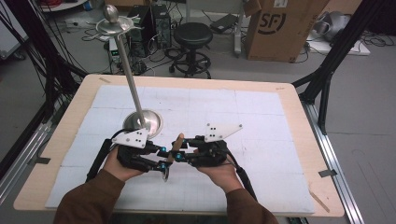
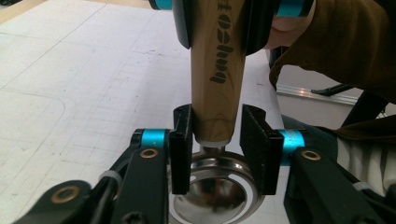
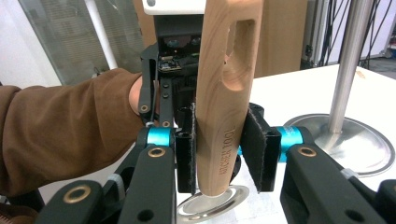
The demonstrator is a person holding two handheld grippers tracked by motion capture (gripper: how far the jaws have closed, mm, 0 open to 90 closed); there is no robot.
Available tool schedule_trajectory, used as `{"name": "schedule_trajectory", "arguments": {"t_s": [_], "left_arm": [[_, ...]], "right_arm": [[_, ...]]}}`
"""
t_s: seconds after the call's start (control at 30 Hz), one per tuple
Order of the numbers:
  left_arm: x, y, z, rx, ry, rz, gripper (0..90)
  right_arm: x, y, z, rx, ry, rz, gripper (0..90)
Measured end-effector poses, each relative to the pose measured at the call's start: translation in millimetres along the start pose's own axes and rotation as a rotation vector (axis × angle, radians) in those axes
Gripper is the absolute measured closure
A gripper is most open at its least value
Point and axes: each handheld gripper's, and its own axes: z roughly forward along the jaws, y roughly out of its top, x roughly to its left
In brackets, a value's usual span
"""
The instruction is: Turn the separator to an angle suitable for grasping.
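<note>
Both grippers' jaws around wooden handle (image 3: pixel 224 107); left grip seemingly loosening.

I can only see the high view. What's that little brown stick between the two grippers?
Observer: It's a wooden handle with a long slot cut through its top and letters printed on it.
Operator: Is something on its end?
Observer: Yes, a shiny round metal bowl, right by the left gripper.
Operator: Is the right gripper squeezing it?
Observer: Yes, the right gripper is clamped on the wood from both sides.
</note>
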Motion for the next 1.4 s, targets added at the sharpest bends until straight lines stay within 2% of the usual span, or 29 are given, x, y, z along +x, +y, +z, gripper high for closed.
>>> {"name": "schedule_trajectory", "arguments": {"t_s": [0.2, 0.3, 0.53, 0.67, 0.8, 0.93, 1.2, 1.4], "left_arm": [[1.1, 0.2, -3.1, -0.010, 0.007, -0.008, 57.0], [3.0, -0.1, -7.5, -0.016, 0.023, -0.022, 52.2], [10.3, -6.5, -20.4, -0.019, 0.049, -0.082, 40.3], [13.1, -9.0, -28.7, 0.010, 0.091, -0.099, 31.3], [14.6, -11.2, -36.7, 0.003, 0.118, -0.113, 27.1], [16.2, -13.2, -43.5, 0.004, 0.165, -0.122, 20.8], [18.0, -17.7, -62.2, -0.032, 0.204, -0.132, 14.9], [17.2, -17.8, -70.4, -0.064, 0.232, -0.143, 9.1]], "right_arm": [[-0.4, 0.5, -1.1, 0.001, -0.009, -0.005, 68.3], [-0.8, 1.4, -3.6, -0.001, -0.013, -0.003, 68.3], [-2.4, 9.3, -13.5, 0.002, -0.036, -0.011, 68.3], [-2.0, 18.0, -18.7, 0.006, -0.046, -0.025, 68.2], [-1.8, 27.0, -22.4, 0.020, -0.057, -0.033, 68.2], [-4.0, 35.6, -24.9, 0.040, -0.072, -0.034, 68.2], [-12.3, 55.0, -31.7, 0.067, -0.092, -0.036, 68.2], [-18.5, 72.0, -35.3, 0.091, -0.113, -0.044, 68.2]]}}
